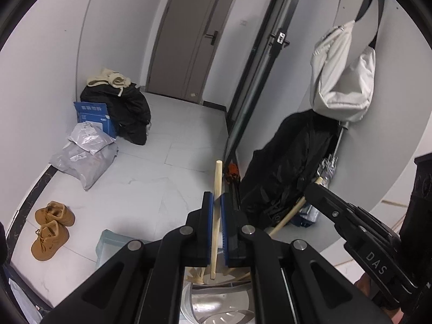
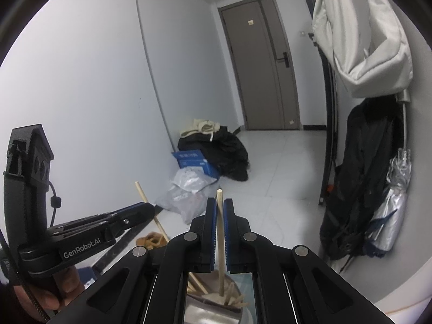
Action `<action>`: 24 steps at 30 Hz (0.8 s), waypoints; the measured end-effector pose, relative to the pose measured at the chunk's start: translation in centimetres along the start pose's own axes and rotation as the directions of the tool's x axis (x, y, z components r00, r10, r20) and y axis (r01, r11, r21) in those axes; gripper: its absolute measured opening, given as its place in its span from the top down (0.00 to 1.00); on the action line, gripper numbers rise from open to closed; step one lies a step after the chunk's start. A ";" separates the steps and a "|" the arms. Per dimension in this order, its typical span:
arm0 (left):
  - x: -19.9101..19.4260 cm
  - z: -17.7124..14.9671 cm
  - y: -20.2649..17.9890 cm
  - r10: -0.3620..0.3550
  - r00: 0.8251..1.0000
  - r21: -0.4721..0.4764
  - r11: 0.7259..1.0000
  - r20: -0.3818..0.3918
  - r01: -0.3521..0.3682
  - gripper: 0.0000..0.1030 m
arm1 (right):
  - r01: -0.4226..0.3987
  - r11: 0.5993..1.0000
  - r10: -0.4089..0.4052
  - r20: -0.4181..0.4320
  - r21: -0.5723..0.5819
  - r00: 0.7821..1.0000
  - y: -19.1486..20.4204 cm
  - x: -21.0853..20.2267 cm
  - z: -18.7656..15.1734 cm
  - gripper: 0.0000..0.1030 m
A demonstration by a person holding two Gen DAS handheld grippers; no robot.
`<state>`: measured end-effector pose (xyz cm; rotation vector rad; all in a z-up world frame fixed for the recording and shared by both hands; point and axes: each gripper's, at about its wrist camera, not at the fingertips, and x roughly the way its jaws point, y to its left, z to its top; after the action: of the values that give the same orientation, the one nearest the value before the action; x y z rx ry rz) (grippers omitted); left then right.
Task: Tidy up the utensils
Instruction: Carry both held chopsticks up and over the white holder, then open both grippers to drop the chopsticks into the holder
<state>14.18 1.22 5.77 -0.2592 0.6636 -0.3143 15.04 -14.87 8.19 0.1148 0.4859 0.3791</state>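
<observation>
My left gripper (image 1: 216,199) is shut on a pale wooden chopstick (image 1: 218,172) that stands nearly upright between its blue pads. The stick's lower end hangs over a shiny metal holder (image 1: 216,302) with several wooden utensils in it. My right gripper (image 2: 220,202) is shut on a second wooden chopstick (image 2: 221,264), whose lower end dips among the wooden pieces in the metal holder (image 2: 205,310). In the left wrist view the right gripper (image 1: 313,189) reaches in from the right with its stick (image 1: 289,216). In the right wrist view the left gripper (image 2: 148,209) comes in from the left with its stick (image 2: 141,191).
Tan shoes (image 1: 51,229), grey parcels (image 1: 86,159), a blue box (image 1: 94,116) and a dark clothes pile (image 1: 129,113) lie on the tiled floor by the left wall. A black coat (image 1: 286,167), white bag (image 1: 343,75) and folded silver umbrella (image 2: 394,210) hang on the right. A pale blue bin (image 1: 113,245) sits below left.
</observation>
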 end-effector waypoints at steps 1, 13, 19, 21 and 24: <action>0.1 -0.2 0.0 -0.004 1.000 0.007 1.000 -0.011 0.004 0.99 | -0.003 1.000 0.003 -0.009 -0.001 1.000 0.0 0.2 -0.3 0.96; 1.2 -1.9 0.0 -0.013 0.996 0.058 0.998 -0.091 0.018 0.99 | -0.004 1.000 0.002 -0.097 -0.013 0.995 0.1 2.0 -4.7 0.96; 1.2 -2.8 -0.4 -0.037 0.988 0.093 0.994 -0.151 0.051 0.99 | -0.003 1.000 0.002 -0.131 -0.007 0.991 0.1 1.8 -5.7 0.94; 0.6 -2.8 -0.5 -0.035 0.988 0.090 0.995 -0.151 0.049 0.98 | 0.001 1.000 0.000 -0.141 0.004 0.990 -0.1 1.7 -6.0 0.93; 0.0 -2.9 -0.9 -0.022 0.988 0.100 0.994 -0.154 0.037 0.98 | 0.002 0.999 0.003 -0.145 0.033 0.989 -0.4 0.9 -6.2 0.93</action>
<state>12.11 0.01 3.86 -0.1479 0.7930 -0.3984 12.96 -14.78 2.28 0.1201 0.6363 0.3814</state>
